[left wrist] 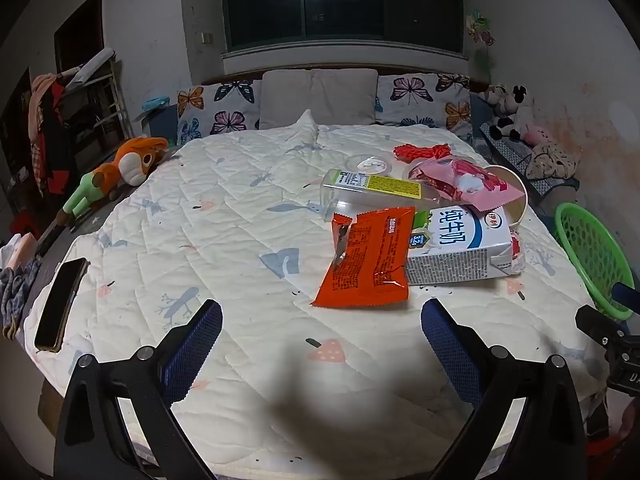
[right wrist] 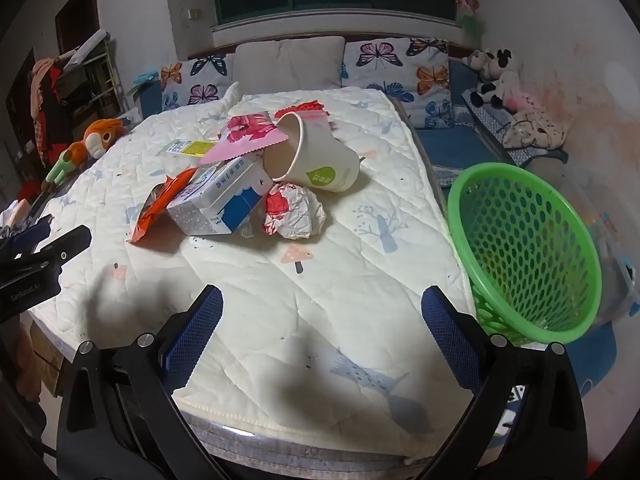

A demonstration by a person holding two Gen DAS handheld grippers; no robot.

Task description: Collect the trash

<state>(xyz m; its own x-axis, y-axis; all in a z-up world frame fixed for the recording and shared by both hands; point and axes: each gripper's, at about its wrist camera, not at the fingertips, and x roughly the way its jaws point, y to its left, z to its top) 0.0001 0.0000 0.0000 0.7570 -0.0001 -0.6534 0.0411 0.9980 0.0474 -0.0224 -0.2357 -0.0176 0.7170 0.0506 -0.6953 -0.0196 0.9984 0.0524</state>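
A heap of trash lies on the bed: an orange snack wrapper (left wrist: 368,260) (right wrist: 160,204), a blue-and-white milk carton (left wrist: 460,246) (right wrist: 220,200), a clear plastic bottle (left wrist: 376,190), a pink wrapper (left wrist: 472,186) (right wrist: 244,136), a paper cup (right wrist: 316,156) on its side and a crumpled paper ball (right wrist: 294,212). A green mesh basket (right wrist: 528,248) (left wrist: 592,256) stands off the bed's right side. My left gripper (left wrist: 320,336) is open and empty, short of the orange wrapper. My right gripper (right wrist: 322,320) is open and empty, short of the paper ball.
A white quilt (left wrist: 240,216) covers the bed. A phone (left wrist: 60,304) lies at its left edge. An orange plush toy (left wrist: 120,172) lies far left. Butterfly pillows (left wrist: 224,108) line the headboard. Plush toys (right wrist: 500,76) sit on a bench at right.
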